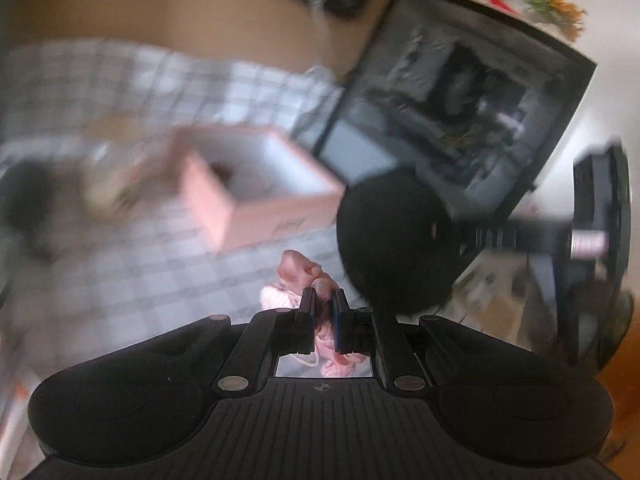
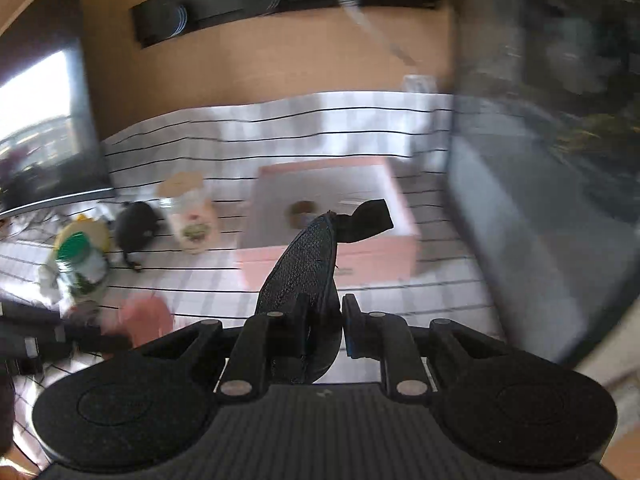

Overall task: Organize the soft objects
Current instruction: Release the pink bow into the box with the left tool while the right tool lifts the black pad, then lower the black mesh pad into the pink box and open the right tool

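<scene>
My left gripper (image 1: 323,305) is shut on a soft pink fabric item (image 1: 301,271) and holds it above the checked tablecloth (image 1: 120,272). A pink open box (image 1: 256,184) stands just beyond it, with a small brown thing inside. My right gripper (image 2: 325,310) is shut on a black mesh fabric item (image 2: 306,264), whose tail reaches over the pink box (image 2: 332,224). The right gripper also shows in the left wrist view (image 1: 394,240) as a dark round body to the right. The pink item shows blurred at lower left in the right wrist view (image 2: 144,316).
A black monitor (image 1: 460,100) stands right of the box. Left of the box are a black pouch (image 2: 134,226), a pale packet (image 2: 192,216) and a green-lidded jar (image 2: 80,264). A wooden wall (image 2: 260,48) lies behind the table.
</scene>
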A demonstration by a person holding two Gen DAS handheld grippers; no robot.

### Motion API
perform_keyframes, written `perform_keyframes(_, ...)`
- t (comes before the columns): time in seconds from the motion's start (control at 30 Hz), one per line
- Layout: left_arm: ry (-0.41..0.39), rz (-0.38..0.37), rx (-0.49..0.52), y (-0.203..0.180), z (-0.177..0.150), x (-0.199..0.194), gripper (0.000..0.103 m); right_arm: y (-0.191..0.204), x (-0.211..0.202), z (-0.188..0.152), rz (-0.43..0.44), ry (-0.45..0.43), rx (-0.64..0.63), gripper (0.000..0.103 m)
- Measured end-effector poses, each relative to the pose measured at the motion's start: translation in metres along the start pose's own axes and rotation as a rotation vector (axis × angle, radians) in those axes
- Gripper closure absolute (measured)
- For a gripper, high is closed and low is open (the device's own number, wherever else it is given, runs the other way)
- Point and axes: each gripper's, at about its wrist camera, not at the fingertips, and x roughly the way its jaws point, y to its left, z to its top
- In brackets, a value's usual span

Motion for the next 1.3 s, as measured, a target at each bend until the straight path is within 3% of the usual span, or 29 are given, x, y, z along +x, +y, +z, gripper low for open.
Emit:
perform_keyframes(0.2,-0.095,-0.017,0.049,-0.030,0.074,0.039,0.092,-0.028,-0.006,-0.012,-0.009,-0.004,0.021,0.086)
perform_keyframes(0.3,-0.143,0.019,0.067,-0.031,0.115,0.063,0.091,-0.035,-0.007,-0.015,0.006,-0.030,0.023,0.086)
perform_keyframes(0.43,-0.163,0.005,-0.034,-0.011,0.159,0.104,0.086,-0.039,-0.006,-0.015,0.027,-0.042,0.031,0.086)
perform_keyframes(0.47,-0.140,0.039,-0.065,-0.002,0.163,0.118,0.082,-0.040,-0.006,-0.016,0.032,-0.045,0.024,0.086)
perform_keyframes(0.57,0.009,0.313,-0.070,0.016,0.151,0.165,0.084,-0.043,-0.005,-0.016,0.042,-0.049,0.001,0.087)
perform_keyframes(0.63,0.069,0.391,-0.024,0.024,0.134,0.183,0.084,-0.047,-0.002,-0.011,0.053,-0.052,-0.007,0.086)
perform_keyframes(0.7,0.083,0.399,-0.067,0.035,0.118,0.182,0.084,-0.049,0.001,-0.006,0.068,-0.064,-0.016,0.087)
perform_keyframes(0.8,0.042,0.372,-0.153,0.043,0.102,0.161,0.084,-0.049,0.010,0.011,0.109,-0.088,-0.024,0.087)
perform_keyframes(1.0,-0.032,0.327,-0.155,0.021,0.060,0.108,0.084,-0.027,0.054,0.067,0.129,-0.165,-0.073,0.087)
perform_keyframes(1.13,0.012,0.321,-0.184,0.007,0.023,0.083,0.084,-0.015,0.107,0.109,0.113,-0.148,-0.073,0.087)
perform_keyframes(1.3,0.057,0.396,-0.282,0.015,-0.020,0.061,0.084,-0.010,0.112,0.112,0.185,-0.092,-0.102,0.083)
